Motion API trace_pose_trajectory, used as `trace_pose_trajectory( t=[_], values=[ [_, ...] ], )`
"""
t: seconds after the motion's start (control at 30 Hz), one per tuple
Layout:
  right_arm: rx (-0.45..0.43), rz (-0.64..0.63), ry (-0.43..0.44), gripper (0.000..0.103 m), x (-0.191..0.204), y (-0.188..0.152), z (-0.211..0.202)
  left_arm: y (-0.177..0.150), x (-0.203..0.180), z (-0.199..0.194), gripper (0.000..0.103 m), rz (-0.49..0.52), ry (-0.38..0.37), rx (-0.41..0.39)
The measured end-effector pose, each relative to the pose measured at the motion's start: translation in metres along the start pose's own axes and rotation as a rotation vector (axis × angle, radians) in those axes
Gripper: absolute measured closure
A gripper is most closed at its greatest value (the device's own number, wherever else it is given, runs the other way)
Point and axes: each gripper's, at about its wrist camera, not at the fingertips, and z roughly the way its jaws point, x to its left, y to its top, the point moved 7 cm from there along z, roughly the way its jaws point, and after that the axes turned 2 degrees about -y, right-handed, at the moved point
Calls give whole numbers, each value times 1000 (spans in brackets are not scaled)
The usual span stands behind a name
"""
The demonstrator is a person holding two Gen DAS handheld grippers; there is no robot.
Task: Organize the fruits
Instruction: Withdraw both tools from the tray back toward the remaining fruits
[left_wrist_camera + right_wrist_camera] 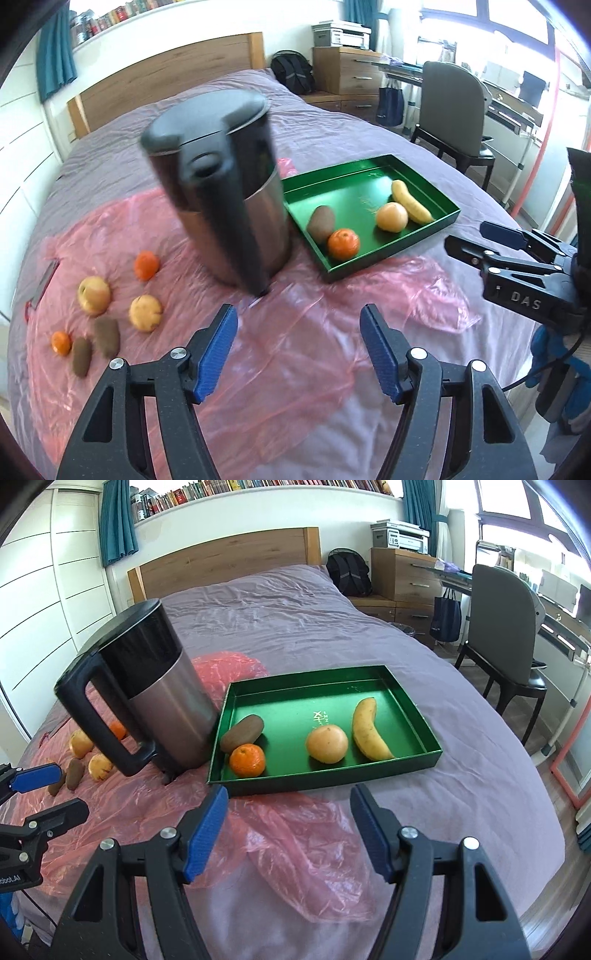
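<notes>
A green tray (391, 254) (325, 779) lies on the bed and holds a kiwi (242, 732), a mandarin (247, 760), a pale round fruit (327, 744) and a banana (369, 729). Left of the kettle, several loose fruits rest on pink plastic: a mandarin (146, 265), two yellowish fruits (94, 295), two kiwis (107, 336) and a small mandarin (61, 342). My left gripper (298, 317) (70, 788) hangs open over the plastic with nothing between its fingers. My right gripper (289, 794) (469, 236) is open too, just in front of the tray.
A tall black and steel kettle (225, 192) (155, 694) stands between the loose fruits and the tray, touching the tray's left side. A red-cased phone (42, 284) lies at the far left. A chair (506, 627) stands beyond the bed's right edge.
</notes>
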Motion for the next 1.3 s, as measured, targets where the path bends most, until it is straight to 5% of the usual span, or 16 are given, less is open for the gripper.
trace_pose_trajectory(
  t=[0.7,1.3],
  values=[
    [-23,-147,146,33,133,-30,-57,-88,134,-65,24,-210,154,-44],
    [51,-329,252,33,247,-50,-41,-167,262,-72,23,-394,275,6]
  ],
)
